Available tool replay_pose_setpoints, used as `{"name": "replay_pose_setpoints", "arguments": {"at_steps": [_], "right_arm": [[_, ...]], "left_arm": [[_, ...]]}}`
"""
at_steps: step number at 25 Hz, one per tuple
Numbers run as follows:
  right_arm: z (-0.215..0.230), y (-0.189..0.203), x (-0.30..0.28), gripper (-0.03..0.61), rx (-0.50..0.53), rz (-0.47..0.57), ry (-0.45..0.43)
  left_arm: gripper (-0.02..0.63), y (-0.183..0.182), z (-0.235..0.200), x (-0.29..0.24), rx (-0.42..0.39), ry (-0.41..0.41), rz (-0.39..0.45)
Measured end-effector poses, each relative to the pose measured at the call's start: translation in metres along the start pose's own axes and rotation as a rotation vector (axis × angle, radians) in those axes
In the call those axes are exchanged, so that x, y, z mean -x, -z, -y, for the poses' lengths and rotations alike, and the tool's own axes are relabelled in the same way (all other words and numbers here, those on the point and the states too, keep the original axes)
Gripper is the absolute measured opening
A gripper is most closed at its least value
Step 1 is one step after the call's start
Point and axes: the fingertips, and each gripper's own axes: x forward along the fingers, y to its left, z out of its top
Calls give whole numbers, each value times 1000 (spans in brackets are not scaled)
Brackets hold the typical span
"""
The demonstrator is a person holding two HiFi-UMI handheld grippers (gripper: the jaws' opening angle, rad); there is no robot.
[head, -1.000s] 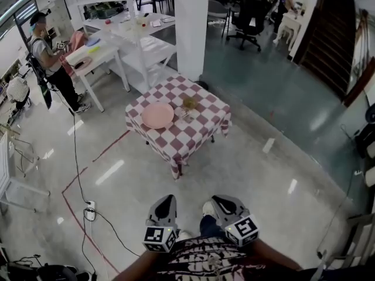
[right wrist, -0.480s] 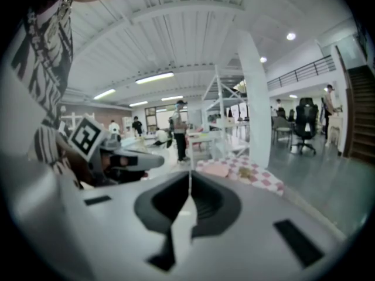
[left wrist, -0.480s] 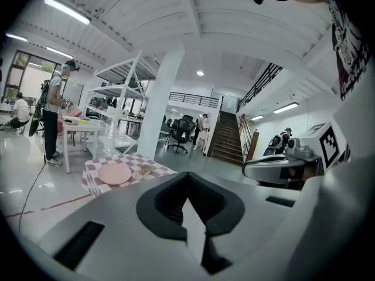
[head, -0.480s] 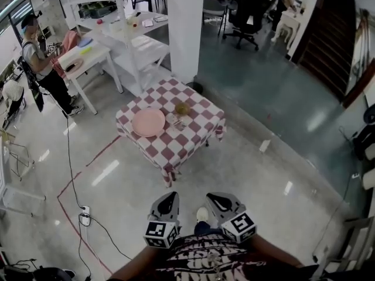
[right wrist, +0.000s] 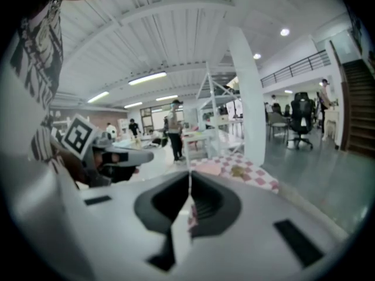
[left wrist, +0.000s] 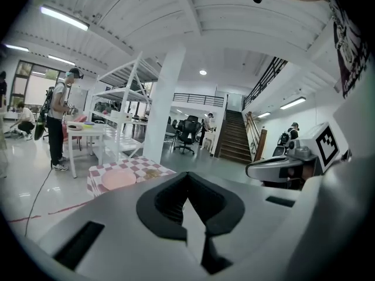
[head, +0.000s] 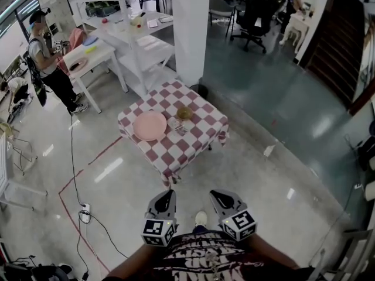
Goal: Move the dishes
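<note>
Floor (head: 252,168) lies open between us and the work area, and this gap is the relation that governs the coming move. We find the small table (head: 202,134), covered with a red-and-white checked cloth, well ahead of both tools and slightly left of our centreline, near the white pillar (head: 190,28). On its left side rests the pink plate (head: 150,125), the largest dish; being round, it offers no preferred axis of approach. Just beside the plate, toward the table's middle, we see a small brownish bowl (head: 185,113) and a smaller clear item (head: 176,124) that we cannot identify at this range. We hold the left gripper (head: 166,196) and the right gripper (head: 218,195) low and close to the body, side by side, both pointing toward the table. Each gripper view shows its jaws closed together with nothing between them. We judge the left gripper marginally nearer the plate and the right nearer the bowl, yet neither is within reach; the jaws must be parted before any dish is taken.
</note>
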Motion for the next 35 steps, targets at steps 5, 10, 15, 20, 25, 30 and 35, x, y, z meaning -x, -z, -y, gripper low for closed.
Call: {"name": "replay_pose_setpoints", "arguments": {"at_steps": [5,10,15,20,25,30,35], "right_arm": [[19,-8,-13,35,-4,9,-23],[33,-20,-30,35,-1,15,-78],[49,-30,-40,35,21,28,-126],[66,-28,-46,35,21,26,-157],[74,-28,-51,35,17,30,-176],[75,-30,-53,35,8,32,-173],[64,-19,-49,35,27,11,-193]], "left_arm": [[29,-3,-6,-13,7,-42,-6],[29,-10,-14,-21,15,-108,6],[29,-16,-26,-30,44,-184,24],[29,-16,-23,-43,44,-219,31],[29,-18,-23,-46,34,-248,39],[29,-18,-26,-36,32,-280,35],[29,-6,-35,-22,54,-325,35]]}}
